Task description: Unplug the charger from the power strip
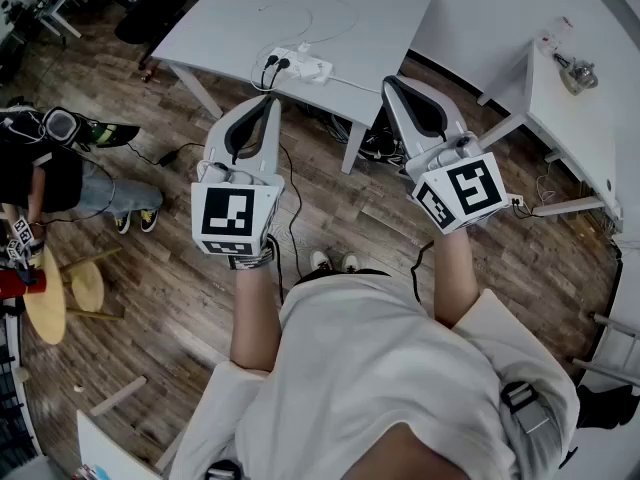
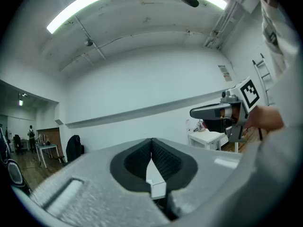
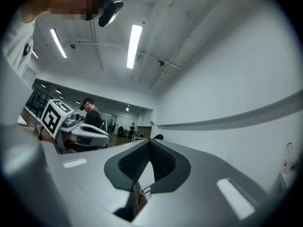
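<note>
A white power strip (image 1: 298,65) lies on the grey table (image 1: 240,18) ahead, with two black plugs (image 1: 273,64) in its left end and a white charger (image 1: 312,69) at its right; a white cable runs off it. My left gripper (image 1: 268,102) is held level above the floor, short of the table edge, jaws shut and empty. My right gripper (image 1: 392,84) hovers beside it, also shut with nothing in it. In the left gripper view its black pads (image 2: 152,159) meet tip to tip. The right gripper view shows the same closed pads (image 3: 150,161).
A second white table (image 1: 580,128) with a small metal object stands at the right. Cables and shoes lie on the wooden floor under the grey table. A person (image 1: 40,178) sits at the left next to a round wooden stool (image 1: 50,293).
</note>
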A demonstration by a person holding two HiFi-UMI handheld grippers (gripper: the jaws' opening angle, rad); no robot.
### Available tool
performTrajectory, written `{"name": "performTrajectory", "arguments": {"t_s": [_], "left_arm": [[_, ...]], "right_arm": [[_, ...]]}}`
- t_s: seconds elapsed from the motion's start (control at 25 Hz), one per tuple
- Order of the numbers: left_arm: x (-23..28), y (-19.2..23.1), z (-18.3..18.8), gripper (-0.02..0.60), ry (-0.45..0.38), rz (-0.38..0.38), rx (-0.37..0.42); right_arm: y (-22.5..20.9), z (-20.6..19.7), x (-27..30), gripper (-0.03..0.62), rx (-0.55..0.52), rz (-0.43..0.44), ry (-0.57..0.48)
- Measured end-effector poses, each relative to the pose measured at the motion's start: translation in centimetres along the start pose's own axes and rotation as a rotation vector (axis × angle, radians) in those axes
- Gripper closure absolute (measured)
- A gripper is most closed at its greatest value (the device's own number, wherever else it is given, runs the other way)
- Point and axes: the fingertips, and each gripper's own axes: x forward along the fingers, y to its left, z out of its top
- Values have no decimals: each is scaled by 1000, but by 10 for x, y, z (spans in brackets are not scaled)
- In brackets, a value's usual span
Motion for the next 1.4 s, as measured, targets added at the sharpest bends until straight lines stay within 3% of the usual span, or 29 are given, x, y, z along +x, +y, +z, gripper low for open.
{"name": "performTrajectory", "arguments": {"t_s": [0.48,1.0,1.16,1.4], "left_arm": [[48,34,-31,575,7,-47,-11],[203,90,-35,549,-3,-69,-18],[251,100,-44,549,30,-70,-46],[311,114,-71,502,104,-69,-97]], "right_arm": [[-29,-32,54,592,47,-64,-10],[-143,-57,180,592,59,-22,-25],[-178,-69,213,591,66,11,-12],[-217,-98,254,591,90,75,13]]}}
